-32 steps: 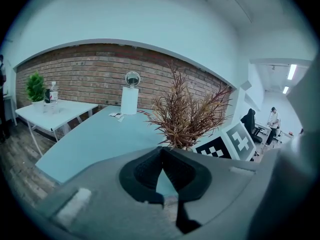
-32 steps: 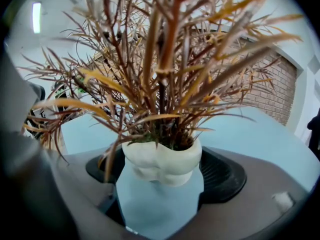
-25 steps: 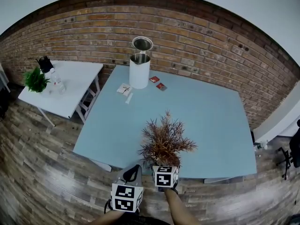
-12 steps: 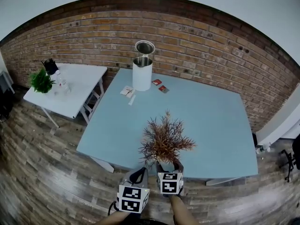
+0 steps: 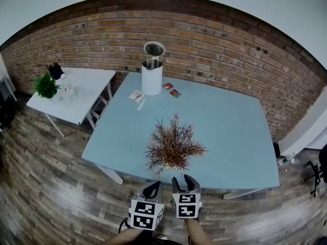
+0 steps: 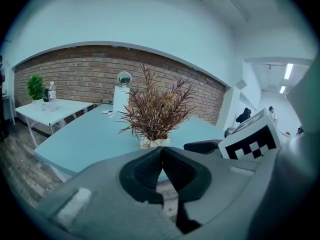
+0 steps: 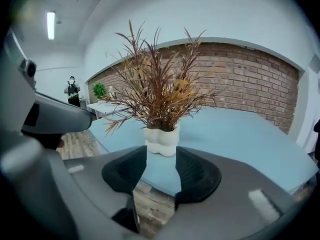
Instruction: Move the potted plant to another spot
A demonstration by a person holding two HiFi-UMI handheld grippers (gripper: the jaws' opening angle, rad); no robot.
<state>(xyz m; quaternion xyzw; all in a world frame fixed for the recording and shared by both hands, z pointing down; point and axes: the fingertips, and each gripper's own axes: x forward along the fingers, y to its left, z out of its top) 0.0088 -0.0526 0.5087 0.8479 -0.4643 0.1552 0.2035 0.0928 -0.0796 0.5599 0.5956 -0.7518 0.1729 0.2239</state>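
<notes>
Brick wall runs along the desk's far edge; wood floor lies open from 6 to 9 o'clock. Blue desk is big & mostly bare, w/ free room from 1 round to 5 o'clock of the plant, and at 9 too. Its near edge lies just on the 6 o'clock side of the pot, both grippers on the floor side of it. White side table stands apart at 10 o'clock. White bin w/ lid up sits at 12 near the far edge; papers & red packets lie beside it.

Potted plant: on the desk at 6 o'clock, close to the near edge, upright. Spiky red-brown leaves, some yellowish, in a lumpy white pot.

Right gripper: fingers partly apart, just been closing, nothing btwn them; pot stands clear ahead of the tips. Left gripper: fingers pressed together, empty.

Vs 1 sec ago: right gripper was up against the pot's base; now it's back past the desk edge, w/ a gap btwn it & the pot.
</notes>
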